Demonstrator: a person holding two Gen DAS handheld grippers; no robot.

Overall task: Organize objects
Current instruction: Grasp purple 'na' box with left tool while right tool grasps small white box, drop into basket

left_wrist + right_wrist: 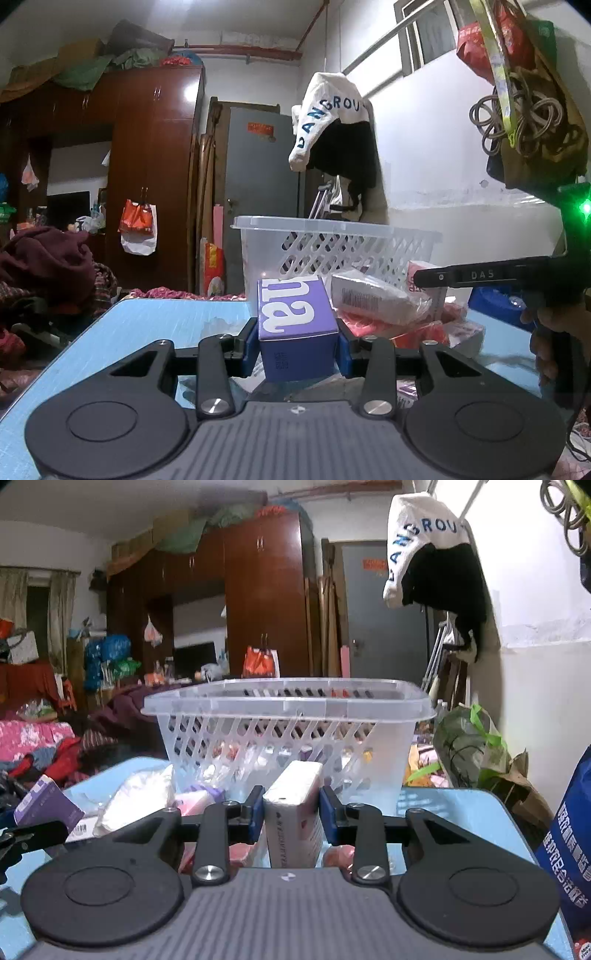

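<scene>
Two tongs near level | left [298, 341] clamps purple box [295, 317] | right [291, 818] clamps white box [293, 812]

Dim indoor light from above, ceiling glare, fisheye bending edges, sharp focus.

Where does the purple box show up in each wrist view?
Left wrist: the purple box sits centre frame, clamped in the left claw.
Right wrist: the same box is at the far left edge.
Shared landmark: the clear plastic basket on the blue table, behind the pile of packets.
</scene>
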